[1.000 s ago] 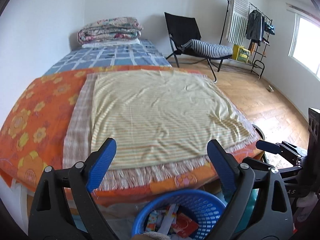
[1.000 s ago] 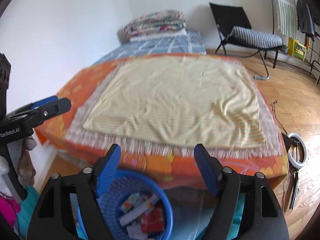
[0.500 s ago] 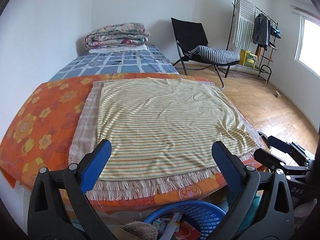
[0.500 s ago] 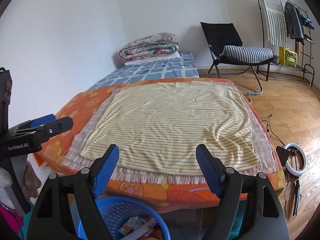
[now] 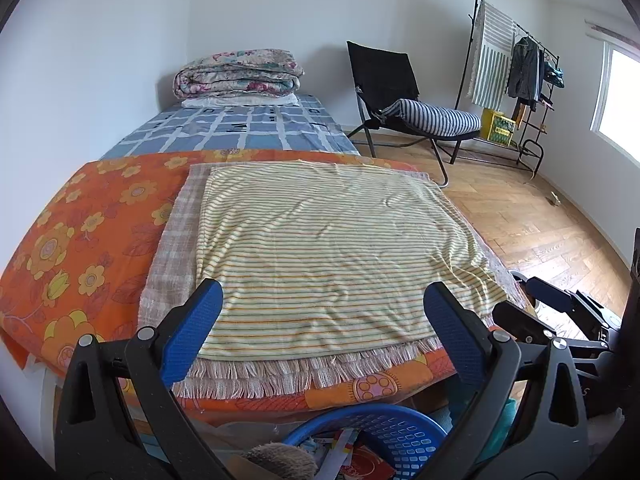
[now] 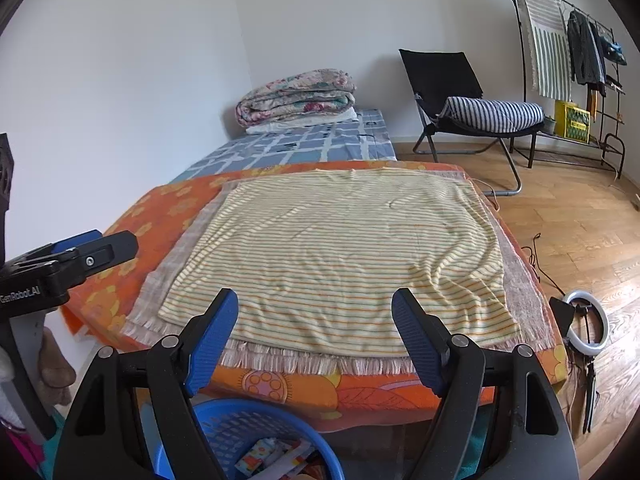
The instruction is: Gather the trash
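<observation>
The task looks close to done. The round blue plastic mesh basket [image 6: 256, 440] sits on the floor at the foot of the bed, at 6 o'clock in both wrist views, and it already holds the trash [image 6: 272, 456]: colourful wrappers and paper scraps, with a red packet visible in the left wrist view [image 5: 360, 464]. A brown fuzzy item [image 5: 280, 458] lies at the basket's near edge; I cannot tell what it is.

The yellow striped cloth [image 5: 328, 248] spread over the orange floral bedcover [image 5: 80, 240] shows no loose litter. On the wooden parquet floor [image 6: 580, 232], 1 small scrap may lie near the far wall at 3 o'clock in the left view, too small to identify.

The left gripper [image 5: 320, 320] has its 2 blue-padded fingers spread wide with nothing between them, and so does the right gripper [image 6: 314, 326]. Both hover above the basket, pointing toward 12 o'clock across the bed.

What remains, by my judgement, is a check of the floor for leftovers.
</observation>
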Demonstrator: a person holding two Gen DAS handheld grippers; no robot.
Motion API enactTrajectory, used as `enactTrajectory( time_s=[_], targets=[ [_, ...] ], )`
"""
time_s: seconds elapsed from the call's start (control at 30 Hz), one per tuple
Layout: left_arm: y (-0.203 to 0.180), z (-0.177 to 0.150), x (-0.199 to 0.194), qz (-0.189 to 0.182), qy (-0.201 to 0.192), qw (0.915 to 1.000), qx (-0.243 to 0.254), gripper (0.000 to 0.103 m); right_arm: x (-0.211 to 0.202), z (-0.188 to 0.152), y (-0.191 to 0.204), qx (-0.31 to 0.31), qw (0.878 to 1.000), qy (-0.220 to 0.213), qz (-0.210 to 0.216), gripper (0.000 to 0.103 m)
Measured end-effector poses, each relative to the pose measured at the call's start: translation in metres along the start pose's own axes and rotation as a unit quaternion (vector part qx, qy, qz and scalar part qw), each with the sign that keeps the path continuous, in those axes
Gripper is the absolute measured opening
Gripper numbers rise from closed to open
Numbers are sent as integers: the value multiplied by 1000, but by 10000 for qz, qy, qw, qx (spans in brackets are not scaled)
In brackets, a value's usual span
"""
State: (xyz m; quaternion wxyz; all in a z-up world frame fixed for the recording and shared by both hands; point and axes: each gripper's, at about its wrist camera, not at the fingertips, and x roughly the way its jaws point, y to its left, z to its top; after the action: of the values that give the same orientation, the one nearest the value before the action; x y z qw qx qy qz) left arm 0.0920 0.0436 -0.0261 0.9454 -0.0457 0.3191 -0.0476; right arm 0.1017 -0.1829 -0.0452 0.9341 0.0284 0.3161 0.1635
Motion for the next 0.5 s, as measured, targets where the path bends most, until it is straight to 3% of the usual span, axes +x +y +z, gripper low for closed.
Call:
enactTrajectory(
  time_s=[0.5],
  targets=[
    [7, 4, -2, -13, 21, 9999, -134, 102, 6, 3, 5, -137, 9997, 95, -188, 79]
  ],
)
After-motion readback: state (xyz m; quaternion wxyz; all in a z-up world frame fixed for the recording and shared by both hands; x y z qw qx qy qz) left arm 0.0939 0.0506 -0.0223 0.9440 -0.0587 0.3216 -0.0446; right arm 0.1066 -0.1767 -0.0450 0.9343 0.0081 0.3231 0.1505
